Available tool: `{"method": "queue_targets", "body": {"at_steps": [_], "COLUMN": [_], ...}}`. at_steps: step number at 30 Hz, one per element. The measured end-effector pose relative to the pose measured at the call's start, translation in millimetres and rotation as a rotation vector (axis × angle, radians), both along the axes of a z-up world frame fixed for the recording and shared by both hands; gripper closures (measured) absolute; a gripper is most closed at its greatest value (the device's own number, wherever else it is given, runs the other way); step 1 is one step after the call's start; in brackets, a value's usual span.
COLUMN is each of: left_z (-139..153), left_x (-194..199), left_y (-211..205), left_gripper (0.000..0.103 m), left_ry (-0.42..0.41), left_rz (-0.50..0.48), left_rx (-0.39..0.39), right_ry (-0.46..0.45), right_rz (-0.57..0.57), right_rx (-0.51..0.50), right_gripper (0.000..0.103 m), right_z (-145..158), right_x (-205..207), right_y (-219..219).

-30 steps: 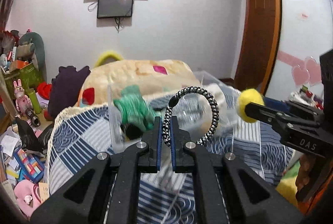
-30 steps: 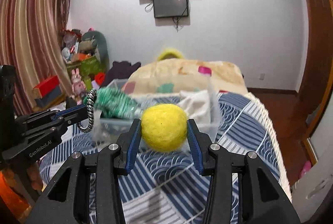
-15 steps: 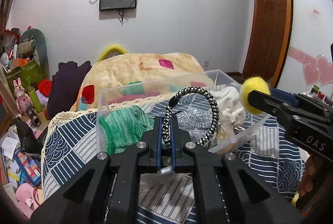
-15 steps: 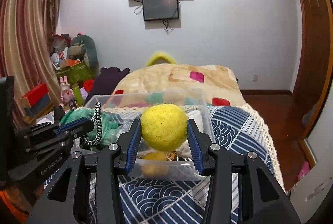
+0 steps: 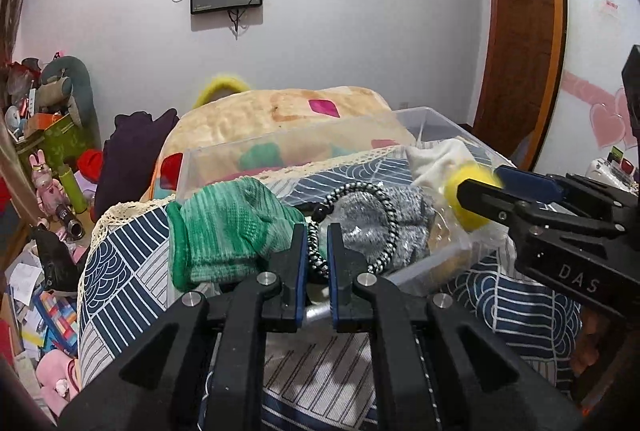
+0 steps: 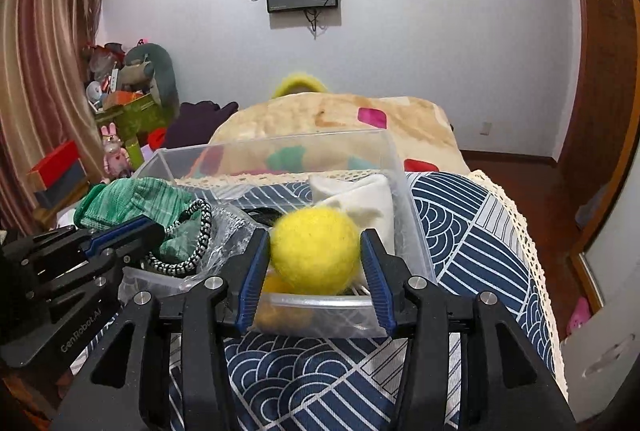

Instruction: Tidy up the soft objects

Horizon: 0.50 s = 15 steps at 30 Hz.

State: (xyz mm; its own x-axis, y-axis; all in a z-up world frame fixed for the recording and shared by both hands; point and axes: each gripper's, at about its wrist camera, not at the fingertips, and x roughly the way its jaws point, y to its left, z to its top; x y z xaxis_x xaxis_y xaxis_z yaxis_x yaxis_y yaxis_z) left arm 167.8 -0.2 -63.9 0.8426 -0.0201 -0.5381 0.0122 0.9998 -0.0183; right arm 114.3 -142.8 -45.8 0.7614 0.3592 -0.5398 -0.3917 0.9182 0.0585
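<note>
Yellow felt ball [image 6: 315,250], clamped in the right hand-held gripper [image 6: 316,263], now hangs over the clear bin's [image 6: 416,243] near edge rather than short of it; release looks close. Left hand-held gripper [image 5: 317,251], pinching the cord loop [image 5: 376,219], has likewise come over the bin. Only the right view shows a second yellow thing low in the bin; the left shows grey fabric [image 5: 372,227].

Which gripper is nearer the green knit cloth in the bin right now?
Left. The left gripper, shut on the braided hair tie, sits right beside the green knit cloth. The right gripper, around the yellow felt ball, is at the clear bin's opposite end.
</note>
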Motion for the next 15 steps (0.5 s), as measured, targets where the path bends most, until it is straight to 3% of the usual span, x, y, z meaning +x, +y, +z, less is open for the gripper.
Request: {"method": "queue_targets", "body": {"at_steps": [2,3,15], "left_z": [1,2,39], "left_x": [-4,-6,-51], "left_y": [0,1,6], "left_gripper": [0.094,0.093,0.09], "left_ry": [-0.003,-0.002,-0.085], "left_rz": [-0.007,-0.013,-0.065], "left_rx": [-0.008,-0.018,-0.08], "right_ry": [-0.007,-0.014,-0.118], "right_rz": [0.001,-0.002,0.063], "right_rx": [-0.008,-0.008,0.032], "right_gripper": [0.044,0.042,0.042], "right_z": [2,2,35], "right_x": [-3,-5,-38], "right_y": [-1,-1,-11]}}
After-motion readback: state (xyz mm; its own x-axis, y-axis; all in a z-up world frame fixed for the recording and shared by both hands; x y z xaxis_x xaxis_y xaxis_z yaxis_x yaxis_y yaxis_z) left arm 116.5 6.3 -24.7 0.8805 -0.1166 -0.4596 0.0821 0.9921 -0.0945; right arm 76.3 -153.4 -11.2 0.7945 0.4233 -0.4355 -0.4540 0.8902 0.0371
